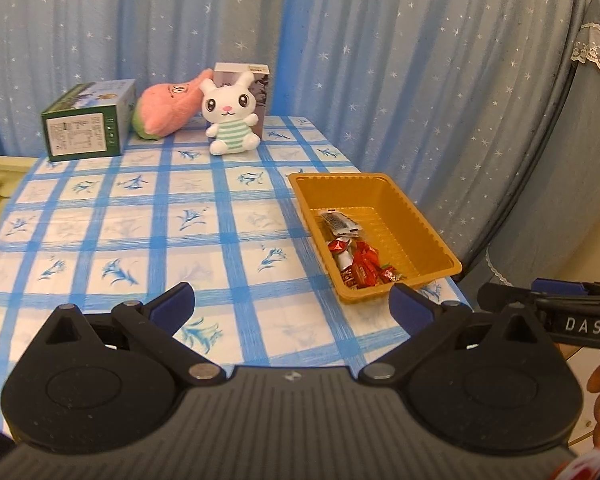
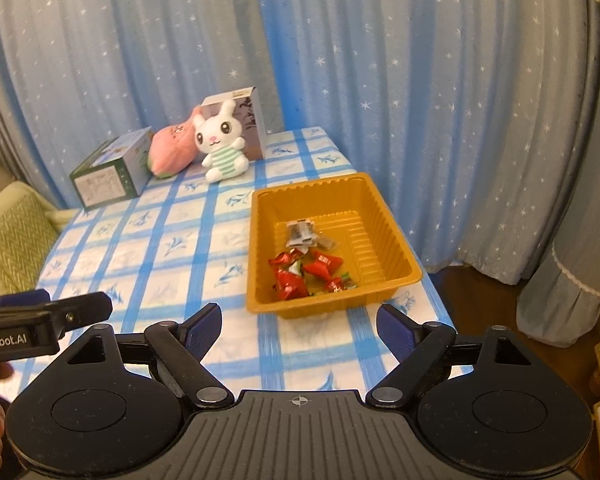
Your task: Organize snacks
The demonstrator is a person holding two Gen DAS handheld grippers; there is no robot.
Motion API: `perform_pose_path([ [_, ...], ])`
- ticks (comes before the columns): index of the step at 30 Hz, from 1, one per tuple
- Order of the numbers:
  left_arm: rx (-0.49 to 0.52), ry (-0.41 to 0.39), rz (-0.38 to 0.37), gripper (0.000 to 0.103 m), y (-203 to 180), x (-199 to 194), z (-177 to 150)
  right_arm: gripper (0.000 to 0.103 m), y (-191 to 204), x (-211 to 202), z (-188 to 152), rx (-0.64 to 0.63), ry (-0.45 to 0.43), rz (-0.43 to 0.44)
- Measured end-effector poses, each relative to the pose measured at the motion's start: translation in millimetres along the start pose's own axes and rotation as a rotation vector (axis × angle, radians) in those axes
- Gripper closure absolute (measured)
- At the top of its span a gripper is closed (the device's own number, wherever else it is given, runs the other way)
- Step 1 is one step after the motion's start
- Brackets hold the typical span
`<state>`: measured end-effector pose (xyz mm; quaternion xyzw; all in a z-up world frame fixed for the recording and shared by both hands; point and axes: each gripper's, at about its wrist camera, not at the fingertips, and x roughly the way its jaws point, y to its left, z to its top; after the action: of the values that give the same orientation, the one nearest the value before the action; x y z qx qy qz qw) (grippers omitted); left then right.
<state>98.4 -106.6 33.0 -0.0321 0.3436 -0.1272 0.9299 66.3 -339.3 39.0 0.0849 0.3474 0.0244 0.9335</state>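
The shallow golden plastic tray (image 2: 384, 216) sits on the blue-checked desk (image 2: 172, 248) just ahead of my right gripper (image 2: 298, 330), ahead and to the right of my left gripper (image 1: 292, 304). Inside lie red foil-wrapped candies (image 2: 310, 274) and a small silver-grey sachet (image 2: 300, 234). The tray rests near the desk's right edge, so I judge a careless nudge from either gripper could push it off, spilling the snacks. Both grippers have their jaws spread wide, holding nothing and touching nothing; only desk cloth shows between their blue pads.
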Motion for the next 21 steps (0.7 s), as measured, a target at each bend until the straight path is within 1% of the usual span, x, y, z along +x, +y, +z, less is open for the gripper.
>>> perform_pose_path([
  [10,0.022,-0.029,0.054,0.0,-6.9,-47.6,-27.1,0.019,20.8,-40.6,-23.2,-0.026,-0.046,-0.004],
  [17,0.014,-0.046,0.055,0.0,-9.5,-72.6,-40.0,0.019,35.3,-62.8,-34.0,-0.044,-0.071,0.022],
  [21,0.02,-0.055,0.065,0.0,-10.4,-79.8,-43.8,0.019,41.5,-70.3,-38.0,-0.053,-0.075,0.029],
])
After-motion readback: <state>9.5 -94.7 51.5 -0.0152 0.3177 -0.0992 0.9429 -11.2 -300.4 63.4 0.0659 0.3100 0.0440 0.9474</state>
